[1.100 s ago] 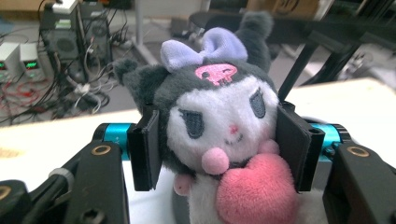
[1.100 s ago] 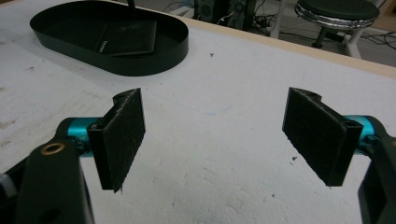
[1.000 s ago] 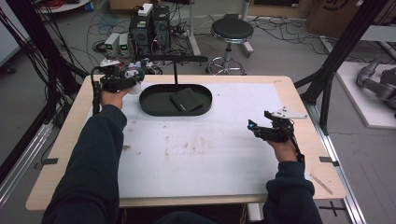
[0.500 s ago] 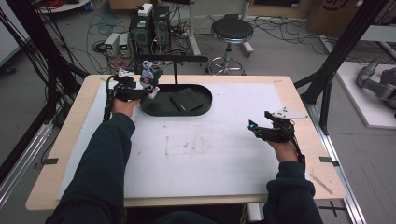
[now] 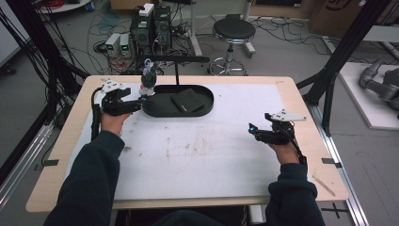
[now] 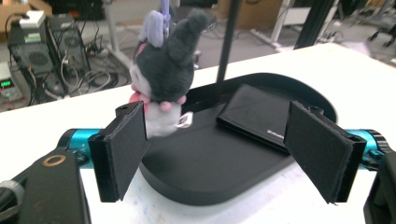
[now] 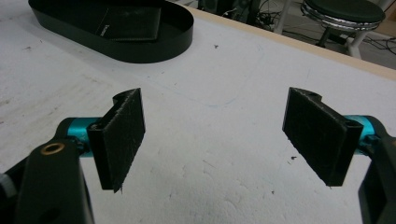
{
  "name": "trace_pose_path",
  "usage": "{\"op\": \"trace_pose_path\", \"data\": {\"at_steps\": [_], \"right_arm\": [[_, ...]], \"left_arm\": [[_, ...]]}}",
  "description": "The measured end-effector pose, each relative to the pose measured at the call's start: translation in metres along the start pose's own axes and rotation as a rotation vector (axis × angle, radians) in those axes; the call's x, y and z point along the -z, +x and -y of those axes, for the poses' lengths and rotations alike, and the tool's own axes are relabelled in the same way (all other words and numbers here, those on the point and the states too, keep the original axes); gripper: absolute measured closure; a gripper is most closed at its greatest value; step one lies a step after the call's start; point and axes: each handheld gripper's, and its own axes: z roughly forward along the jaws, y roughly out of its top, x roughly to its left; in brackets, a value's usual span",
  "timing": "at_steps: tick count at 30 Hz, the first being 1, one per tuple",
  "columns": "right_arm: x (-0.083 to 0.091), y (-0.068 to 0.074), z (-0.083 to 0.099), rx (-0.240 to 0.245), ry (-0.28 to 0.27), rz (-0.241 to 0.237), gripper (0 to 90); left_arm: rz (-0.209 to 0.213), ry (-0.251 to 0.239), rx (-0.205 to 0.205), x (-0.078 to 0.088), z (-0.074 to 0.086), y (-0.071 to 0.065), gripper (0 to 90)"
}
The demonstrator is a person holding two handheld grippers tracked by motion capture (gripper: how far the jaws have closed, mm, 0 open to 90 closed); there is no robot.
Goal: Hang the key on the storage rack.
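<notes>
A grey and white plush toy (image 5: 149,78) (image 6: 161,79) hangs by a purple loop from the left end of a black stand's bar (image 5: 175,59), over the left rim of a black oval tray (image 5: 155,110) (image 6: 210,182). A black wallet (image 5: 187,100) (image 6: 259,116) lies in the tray. My left gripper (image 5: 140,100) (image 6: 224,154) is just left of the tray; its jaws have just been opening, and they stand open with nothing between them, the toy just beyond the left pad (image 6: 123,149). My right gripper (image 5: 252,128) (image 7: 224,135) rests open over bare table at the right.
The stand's upright pole (image 6: 229,42) rises from the tray's far side. White sheet (image 5: 202,155) covers the wooden table. Beyond the far edge are computer boxes (image 5: 150,28), cables and a stool (image 5: 234,30). Black frame posts (image 5: 346,52) stand at the right.
The left gripper carried the toy right to the stand, opened and let it go, then drew back left and toward the person. The toy now hangs free. The right gripper has not moved.
</notes>
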Motion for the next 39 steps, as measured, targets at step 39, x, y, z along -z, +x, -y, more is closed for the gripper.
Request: {"op": "trace_pose_path", "data": {"at_steps": [39], "right_arm": [[0.014, -0.002, 0.005, 0.036, -0.011, 0.04, 21.4]], "left_arm": [[0.06, -0.083, -0.022, 0.052, 0.049, -0.012, 20.5]]}}
